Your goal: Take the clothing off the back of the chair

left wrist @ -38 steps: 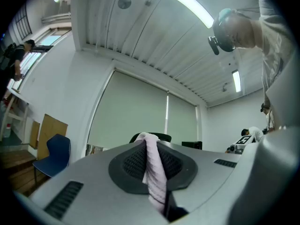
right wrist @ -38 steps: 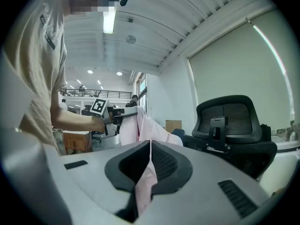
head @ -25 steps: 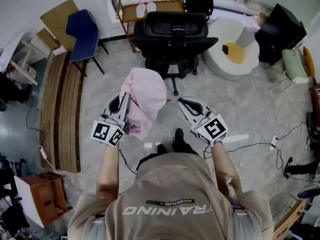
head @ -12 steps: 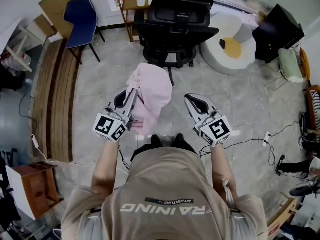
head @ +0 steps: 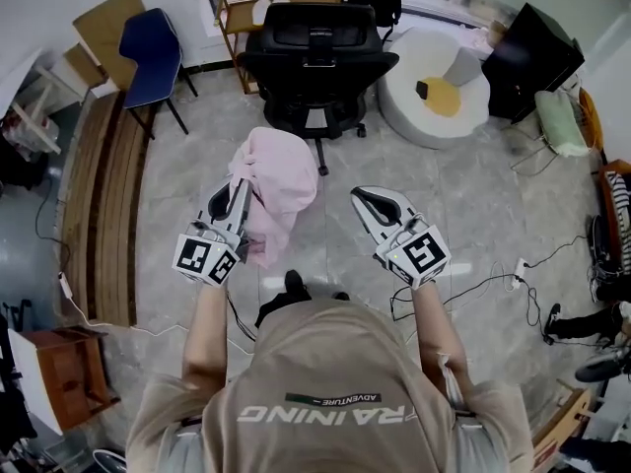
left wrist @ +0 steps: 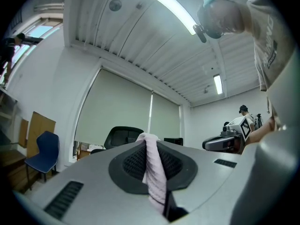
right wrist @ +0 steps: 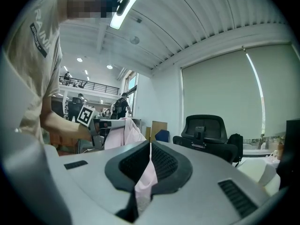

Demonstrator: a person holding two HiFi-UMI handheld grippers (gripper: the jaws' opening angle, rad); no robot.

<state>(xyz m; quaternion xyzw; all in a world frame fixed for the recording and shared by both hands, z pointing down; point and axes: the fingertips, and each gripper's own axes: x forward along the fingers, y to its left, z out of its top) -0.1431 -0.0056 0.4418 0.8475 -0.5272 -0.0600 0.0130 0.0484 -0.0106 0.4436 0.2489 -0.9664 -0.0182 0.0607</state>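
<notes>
The pink garment (head: 278, 177) is off the black office chair (head: 315, 62) and hangs in a bunch above the floor. My left gripper (head: 243, 185) is shut on one fold of it. That fold (left wrist: 152, 168) sticks up between the pads in the left gripper view (left wrist: 149, 144). My right gripper (head: 363, 197) is level with it at the right, its jaws together. A pink strip of cloth (right wrist: 144, 182) sits pinched in their slit in its own view (right wrist: 150, 146). The head view shows no cloth around that gripper. The chair back is bare.
A blue chair (head: 148, 62) and a wooden strip (head: 108, 215) lie at the left. A white round seat (head: 434, 97) and a black case (head: 532, 57) stand at the right. Cables (head: 493, 284) cross the floor by my right side.
Both grippers and the pink garment have drawn back from the office chair and drifted a little left. The grips look the same.
</notes>
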